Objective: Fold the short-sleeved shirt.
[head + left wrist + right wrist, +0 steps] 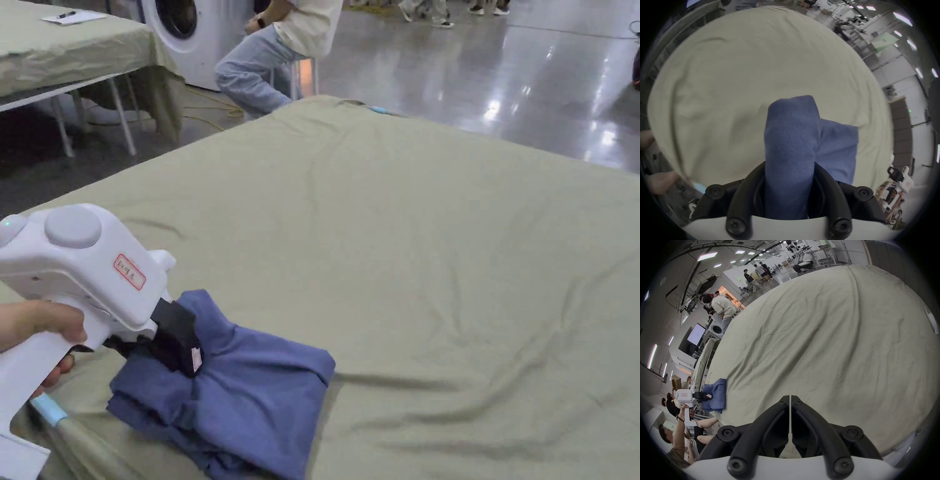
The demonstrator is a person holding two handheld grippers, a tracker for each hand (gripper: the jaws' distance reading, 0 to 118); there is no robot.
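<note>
A: What takes the most room here?

B: One big worktop [450, 250] under a pale green cloth. Near its corner on the person's left lies one blue shirt [262, 394], already folded into a compact packet.

A: And the grippers, how many are there?

B: Two. The left gripper [178, 340] is at the shirt. In the left gripper view a thick fold of the blue cloth runs up between its jaws, so they hold it. The fold's long axis goes straight away from the jaws, and the rest of the packet lies beyond them and a little to the right in that view.

A: And the other one?

B: The right gripper [790, 398] hangs over bare cloth, well apart from the shirt. Its jaws are closed together on nothing, with only a thin slit between them. In the right gripper view the shirt lies far off to its left, close to the edge.

A: So which hand is nearer?

B: The left one, clearly; it already has the shirt. It seems the folding is almost finished. What remains, probably, is to lay down this last fold or to release the packet.

A: Anything else around?

B: One washing machine [187, 31] and a seated person [281, 44] behind the worktop.
</note>
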